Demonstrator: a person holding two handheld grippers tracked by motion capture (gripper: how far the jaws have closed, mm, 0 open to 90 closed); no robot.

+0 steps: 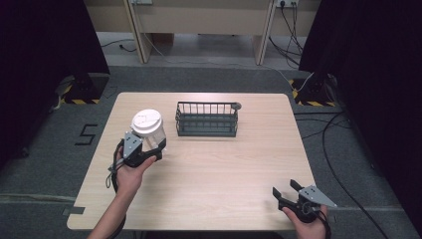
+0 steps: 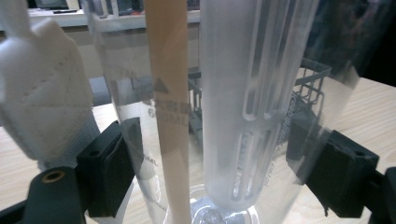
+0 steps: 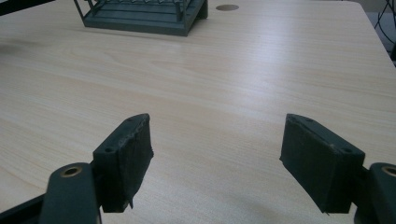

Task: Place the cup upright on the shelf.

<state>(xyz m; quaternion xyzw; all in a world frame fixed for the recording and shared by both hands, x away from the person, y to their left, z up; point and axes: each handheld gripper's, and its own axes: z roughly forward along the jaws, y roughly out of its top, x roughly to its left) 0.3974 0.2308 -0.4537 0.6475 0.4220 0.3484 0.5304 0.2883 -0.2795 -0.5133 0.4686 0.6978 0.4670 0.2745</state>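
A clear plastic measuring cup with a white lid stands at the table's left. My left gripper is shut on its lower wall. In the left gripper view the see-through cup sits between both black pads, with a frosted inner tube and a printed volume mark showing. I cannot tell whether its base touches the table. A white faceted piece sits beside its left wall. My right gripper rests open near the front right edge, and nothing lies between its jaws in the right gripper view.
A dark wire basket stands at the middle back of the wooden table, just right of the cup; it also shows far off in the right gripper view. A round cable hole lies behind it.
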